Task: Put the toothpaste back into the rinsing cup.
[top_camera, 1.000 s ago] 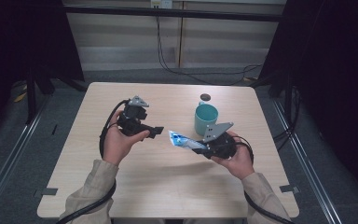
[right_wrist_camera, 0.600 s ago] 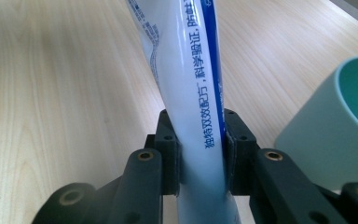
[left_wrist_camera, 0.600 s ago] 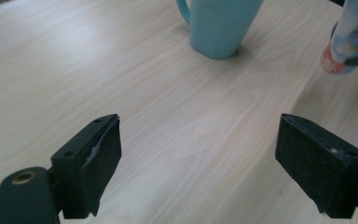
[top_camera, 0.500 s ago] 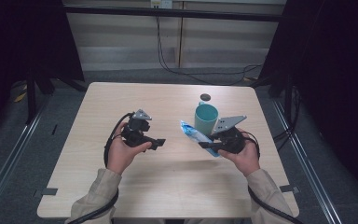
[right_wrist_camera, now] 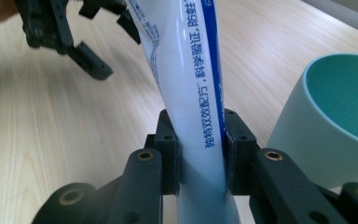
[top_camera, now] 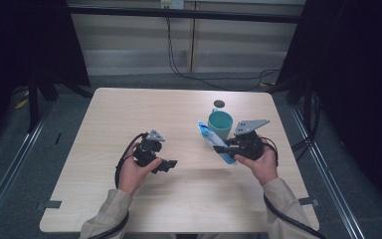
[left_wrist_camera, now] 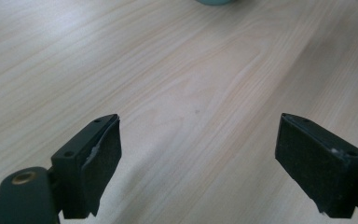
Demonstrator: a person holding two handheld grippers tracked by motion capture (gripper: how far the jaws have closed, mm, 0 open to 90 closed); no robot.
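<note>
Right next to the teal cup (top_camera: 221,124), the right gripper (top_camera: 227,148) is pinching a blue-and-white tube (top_camera: 214,141) mid-body and holding it tilted above the table (top_camera: 129,119), while the left gripper (top_camera: 165,165) is hovering wide open with nothing in it. The tube is probably soft, so it's risking bending, sliding through the pads, or clipping the rim and tipping the cup.

On the wooden table (top_camera: 129,114), a teal cup (top_camera: 221,124) stands toward the far right. Just left of the cup, a blue-and-white tube (top_camera: 214,141) slants, clamped in the right gripper (top_camera: 225,148) just in front of the cup. A small dark disc (top_camera: 219,103), perhaps a cap, lies behind the cup. Well left of the cup, the left gripper (top_camera: 169,164) hangs with jaws apparently apart.
</note>
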